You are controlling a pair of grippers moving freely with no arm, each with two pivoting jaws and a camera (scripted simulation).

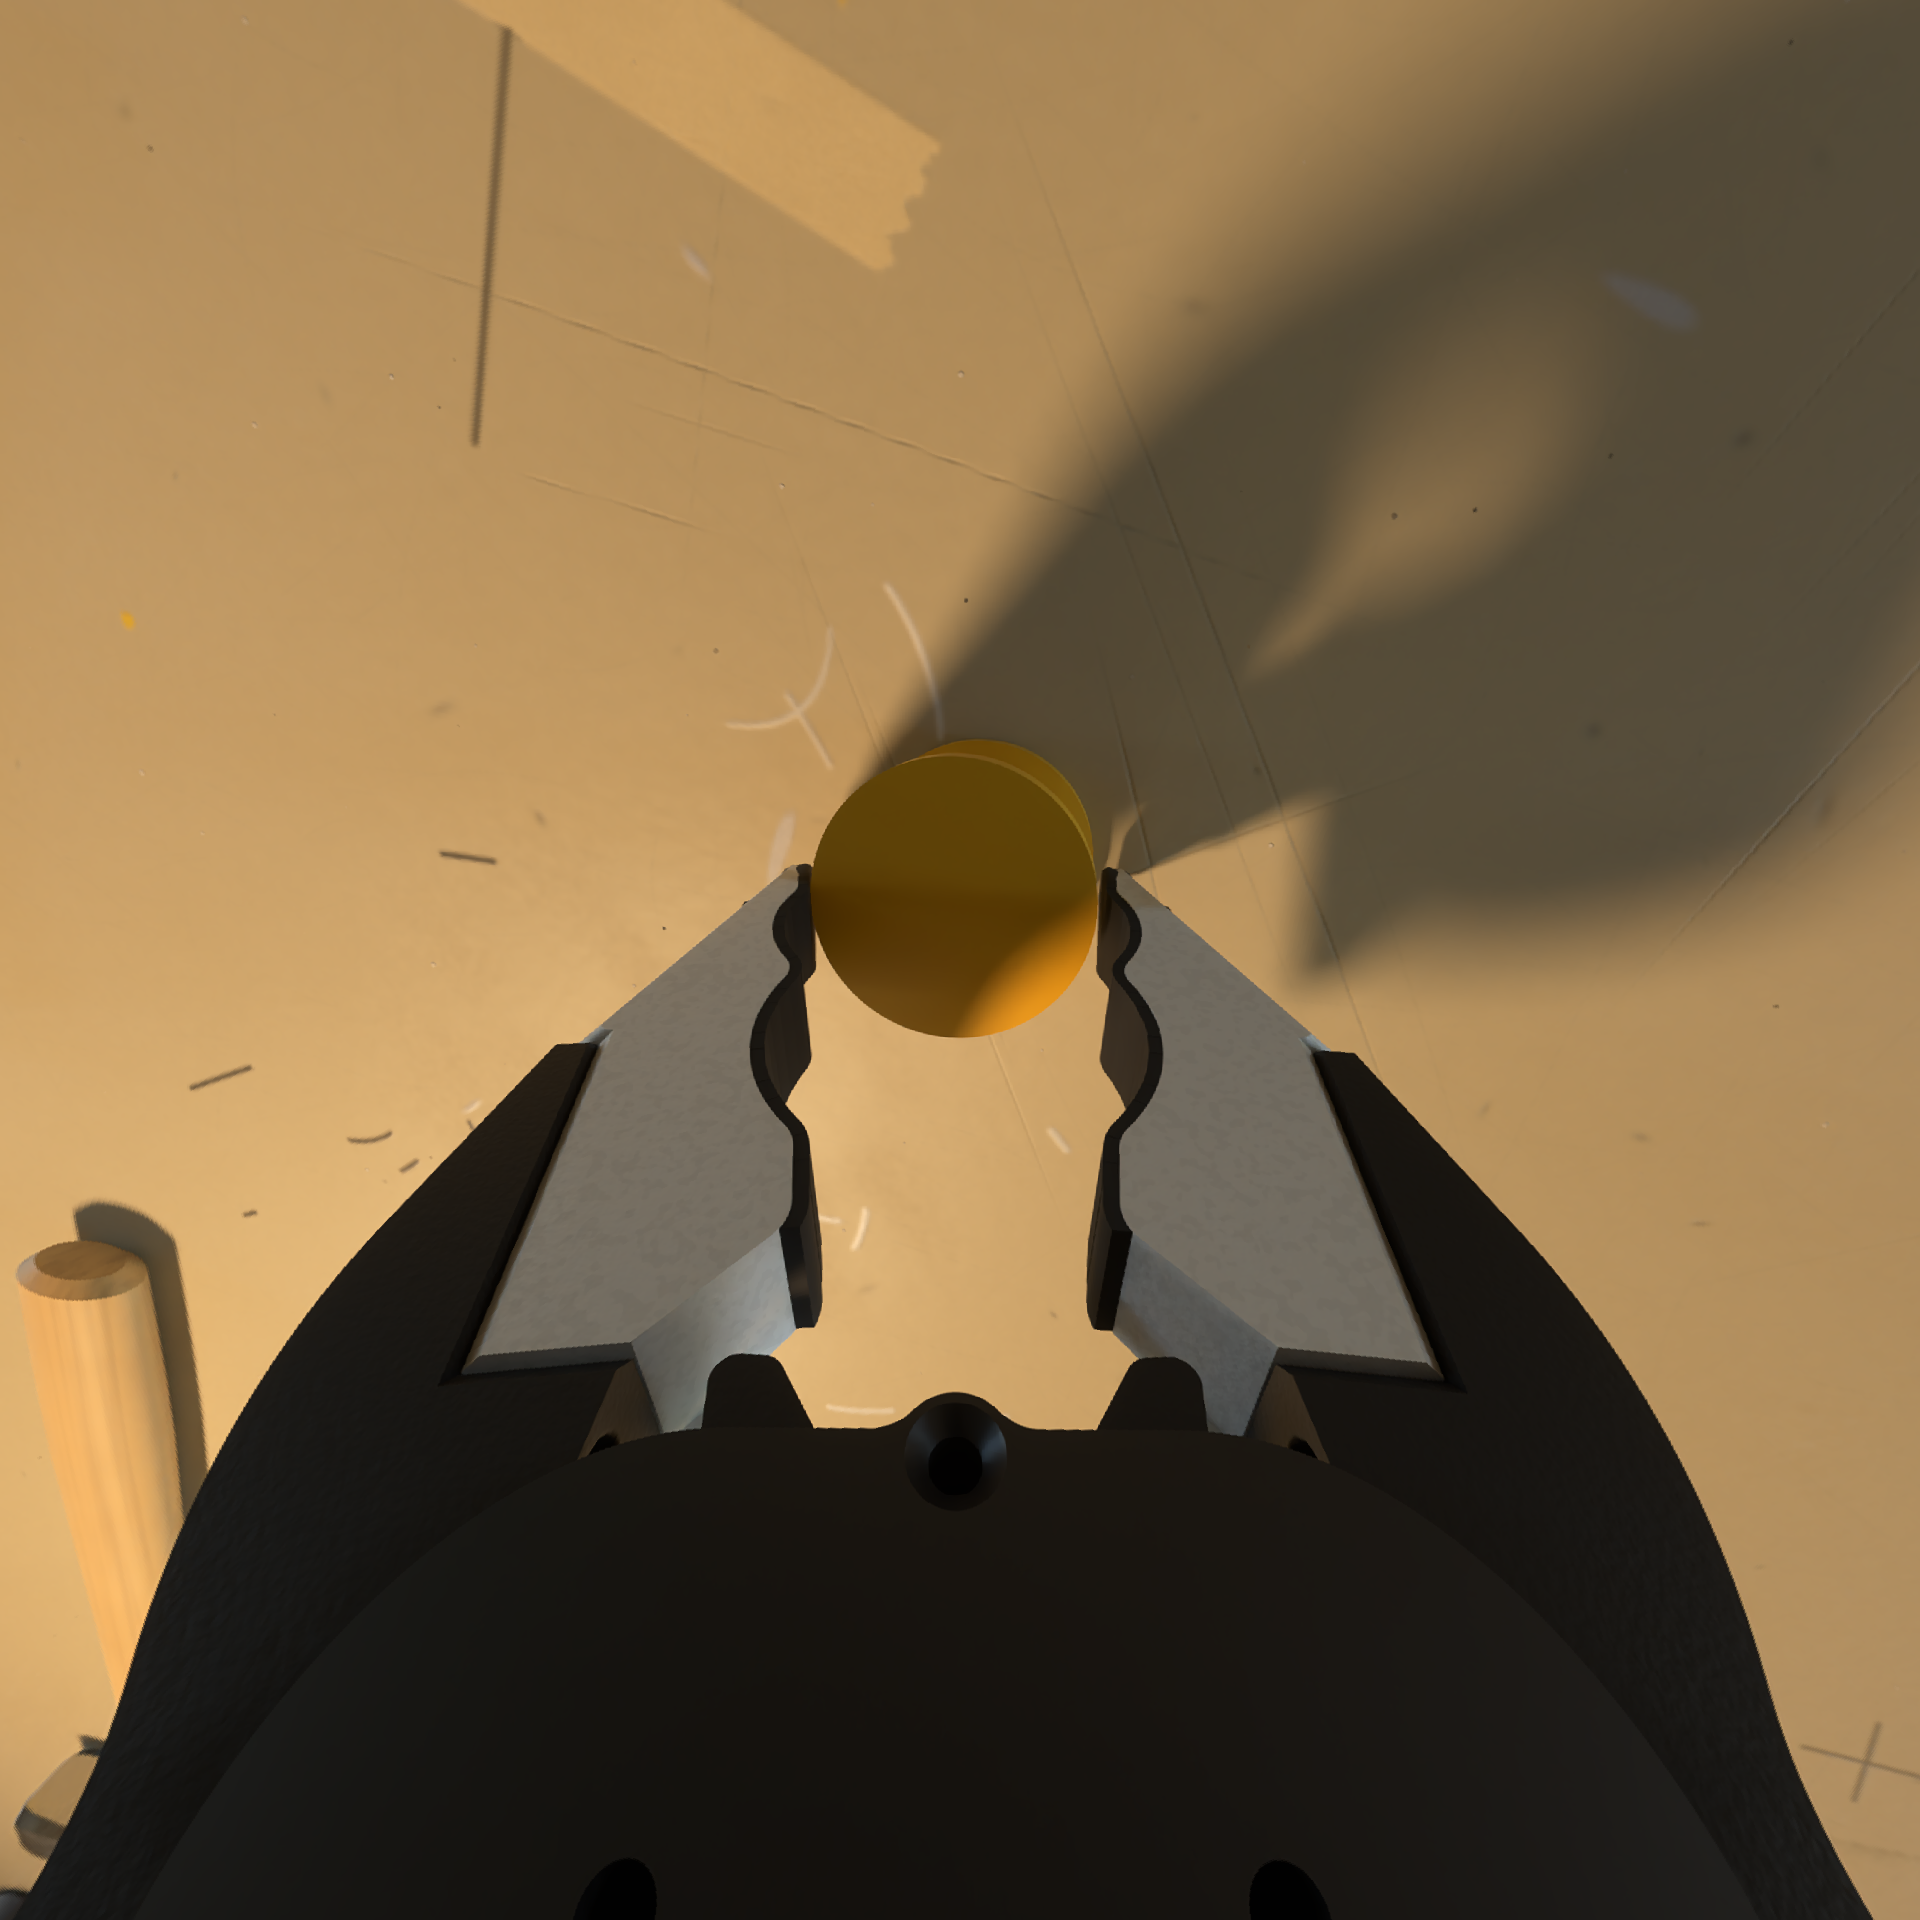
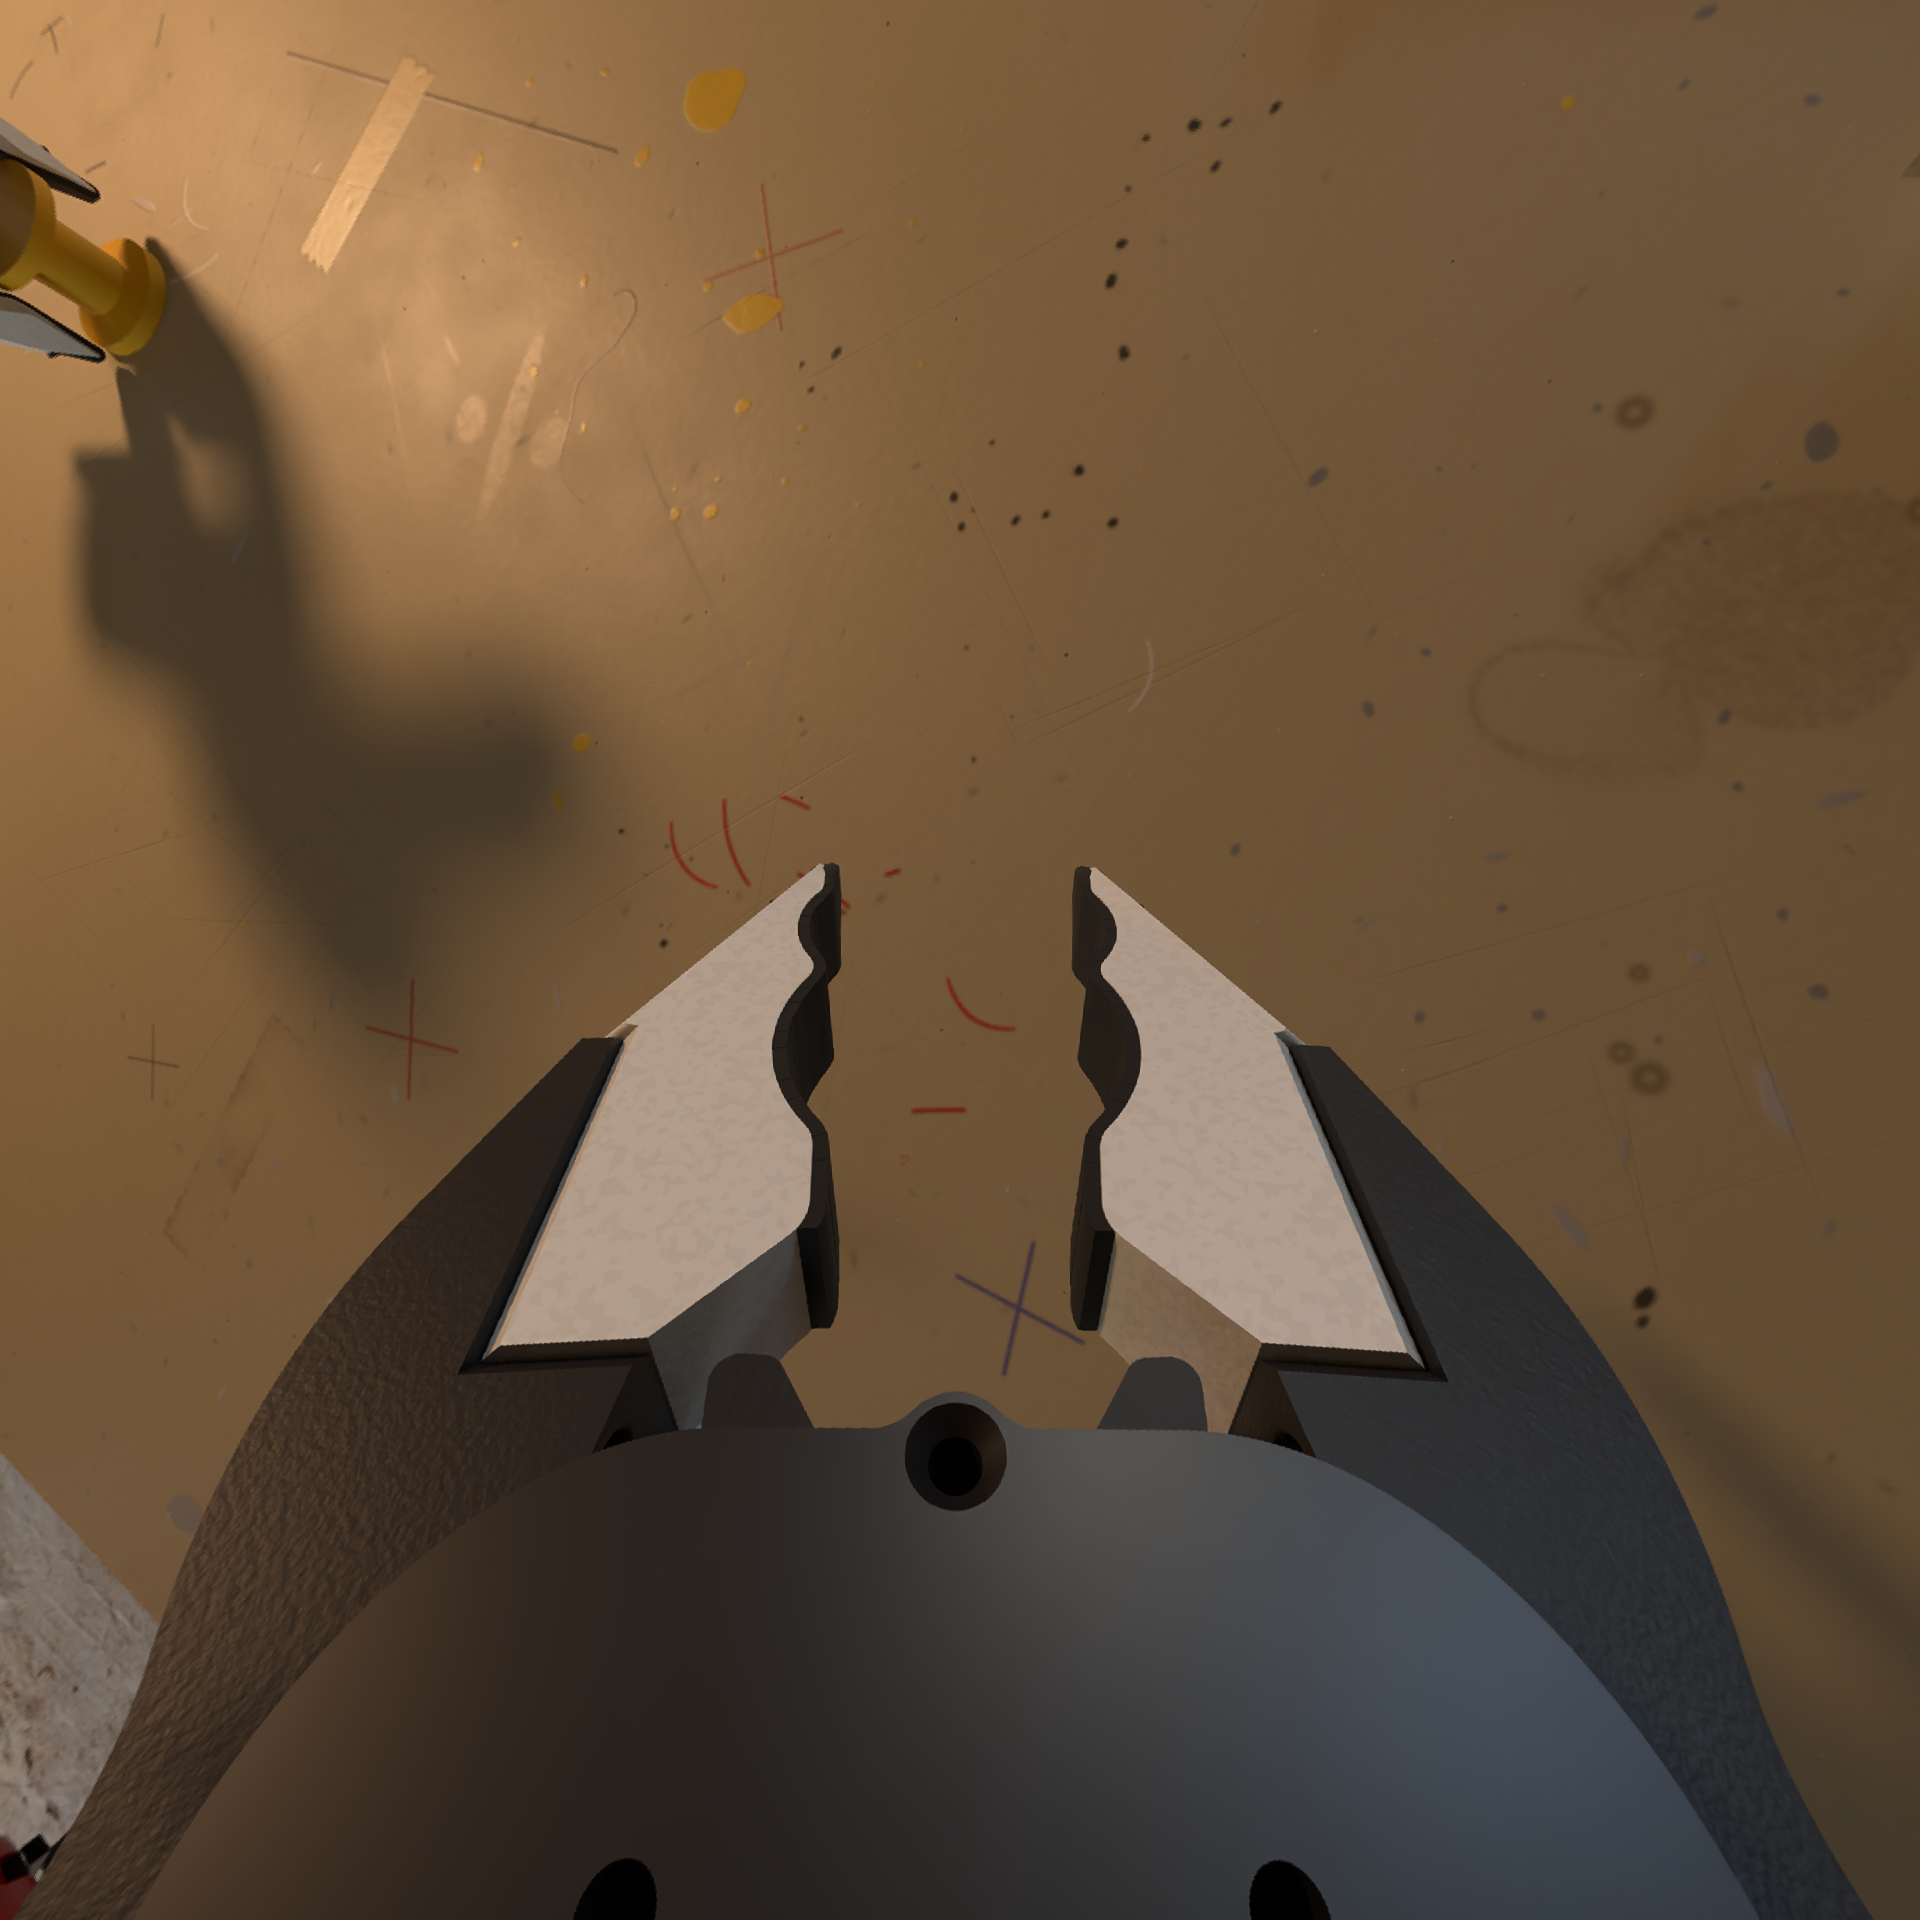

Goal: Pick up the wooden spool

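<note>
The wooden spool [image 1: 954,894] is yellow-orange, with a round disc at each end. In the left wrist view its near disc faces me, clamped between the tips of my left gripper [image 1: 954,883]. The jaws touch the disc's two sides. In the right wrist view the spool [image 2: 114,286] shows side-on at the far upper left, held by the left gripper [image 2: 42,260]; its shadow falls apart from it on the table. My right gripper [image 2: 954,883] is open and empty above the stained tabletop, far from the spool.
A pale wooden handle [image 1: 94,1403] lies at the lower left of the left wrist view, with a metal part [image 1: 52,1797] below it. Strips of tape [image 1: 727,114] [image 2: 364,166] are stuck on the table. The table's edge and a grey floor [image 2: 52,1621] show at lower left.
</note>
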